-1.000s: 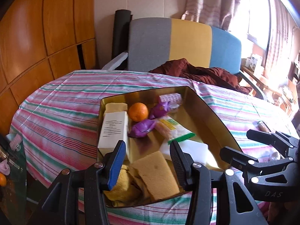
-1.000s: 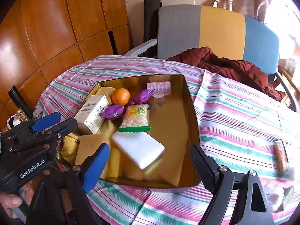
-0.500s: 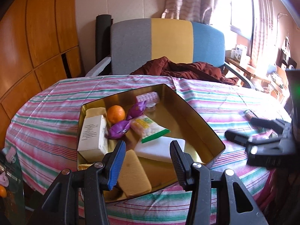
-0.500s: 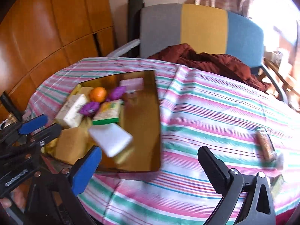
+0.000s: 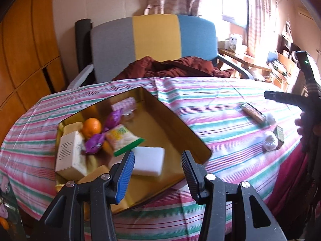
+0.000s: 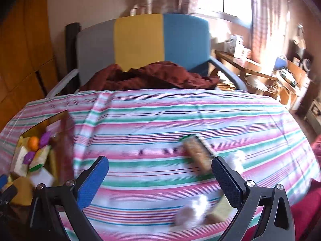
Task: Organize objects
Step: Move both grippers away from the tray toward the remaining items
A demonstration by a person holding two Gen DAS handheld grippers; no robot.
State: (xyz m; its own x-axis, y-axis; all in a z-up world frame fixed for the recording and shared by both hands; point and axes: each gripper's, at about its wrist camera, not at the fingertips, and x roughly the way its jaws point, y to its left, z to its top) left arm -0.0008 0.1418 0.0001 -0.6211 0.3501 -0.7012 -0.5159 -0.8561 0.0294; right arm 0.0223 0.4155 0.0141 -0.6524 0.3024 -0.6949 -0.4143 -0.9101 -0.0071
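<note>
The left gripper (image 5: 156, 166) is hovering over the near edge of a gold tray (image 5: 186, 132), its fingers (image 5: 126, 172) partly parted and grasping nothing; a white block (image 5: 148, 160) is lying in the tray just past them, untouched. Around that block, the tray is holding a white box (image 5: 68, 154) at nine o'clock, an orange (image 5: 91, 127) at ten o'clock, purple-wrapped sweets (image 5: 104, 134) and a green-edged snack packet (image 5: 122, 138) toward eleven o'clock, and a pink blister pack (image 5: 123, 105) at twelve o'clock. Yellow sponges (image 5: 96, 172) are sitting at the near left corner.

The right gripper (image 6: 160, 172) is hanging over the striped cloth of the counter (image 6: 150, 120), its fingers (image 6: 94, 178) spread wide and released, with only cloth between them. In its blurred view the tray is lying at nine o'clock of the fingers. A long brown snack bar (image 6: 197, 154) is lying on the cloth at two o'clock, just inside the right finger. A pale crumpled wrapper (image 6: 192, 210) and a small greenish box (image 6: 220, 210) are lying at five o'clock, near the counter's front edge.

A grey, yellow and blue chair (image 6: 140, 44) is standing behind the counter at twelve o'clock, with a dark red garment (image 6: 152, 76) heaped on its seat.
</note>
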